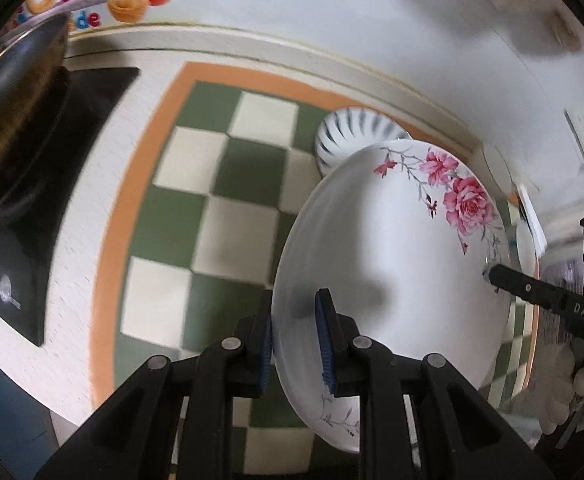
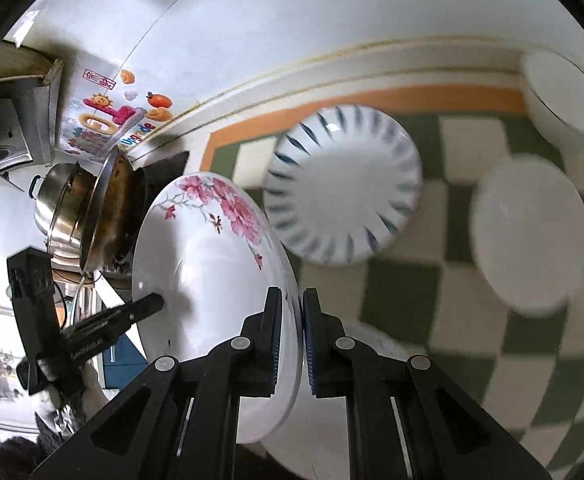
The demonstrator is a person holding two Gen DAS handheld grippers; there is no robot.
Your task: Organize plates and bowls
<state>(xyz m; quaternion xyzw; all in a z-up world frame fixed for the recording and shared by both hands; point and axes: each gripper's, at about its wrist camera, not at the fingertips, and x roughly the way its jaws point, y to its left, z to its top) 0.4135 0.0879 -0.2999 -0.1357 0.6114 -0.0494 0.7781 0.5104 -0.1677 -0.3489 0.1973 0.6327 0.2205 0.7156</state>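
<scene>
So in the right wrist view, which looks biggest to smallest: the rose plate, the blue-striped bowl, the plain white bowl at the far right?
1. Rose plate, though it is held nearest the camera, which inflates it.
2. Blue-striped bowl.
3. Plain white bowl, blurred and close to the striped one, so unsure.

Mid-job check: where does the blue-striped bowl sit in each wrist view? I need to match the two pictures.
Left wrist: blue-striped bowl upper centre, partly hidden behind the rose plate.
Right wrist: blue-striped bowl centre top, fully visible, right of the rose plate.
Shared landmark: the green-and-cream checked mat with its orange border, under the bowl in both.
</scene>
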